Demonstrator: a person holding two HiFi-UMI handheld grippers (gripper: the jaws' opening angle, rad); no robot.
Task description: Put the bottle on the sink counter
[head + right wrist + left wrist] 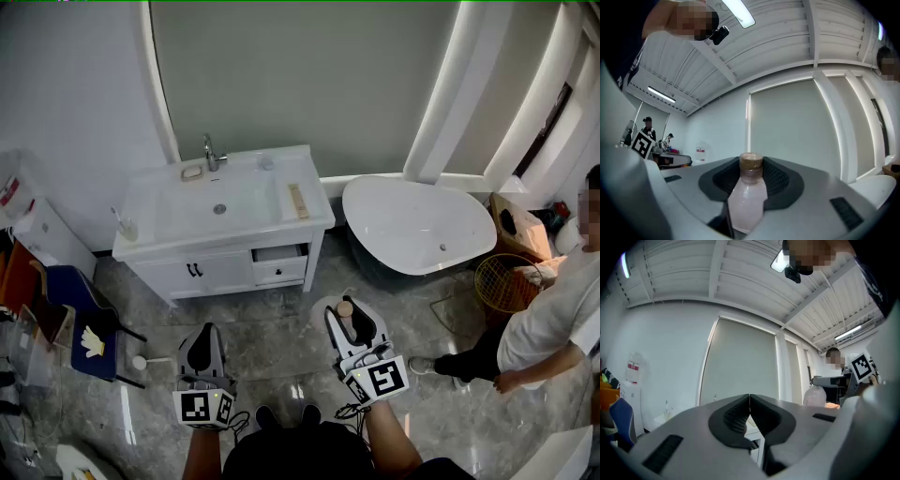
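Observation:
A pale pink bottle with a brown cap sits between the jaws of my right gripper, which is shut on its body; the cap pokes out past the jaw tips. My left gripper is shut with nothing in it, its jaws pressed together. Both grippers hover over the marble floor, a good way in front of the white sink counter. The basin with a tap lies in the counter's middle. The bottle also shows at the right of the left gripper view.
A wooden strip and a small dish lie on the counter; one vanity drawer is ajar. A white bathtub stands to the right, with a wire basket and a person beyond. Blue chair at left.

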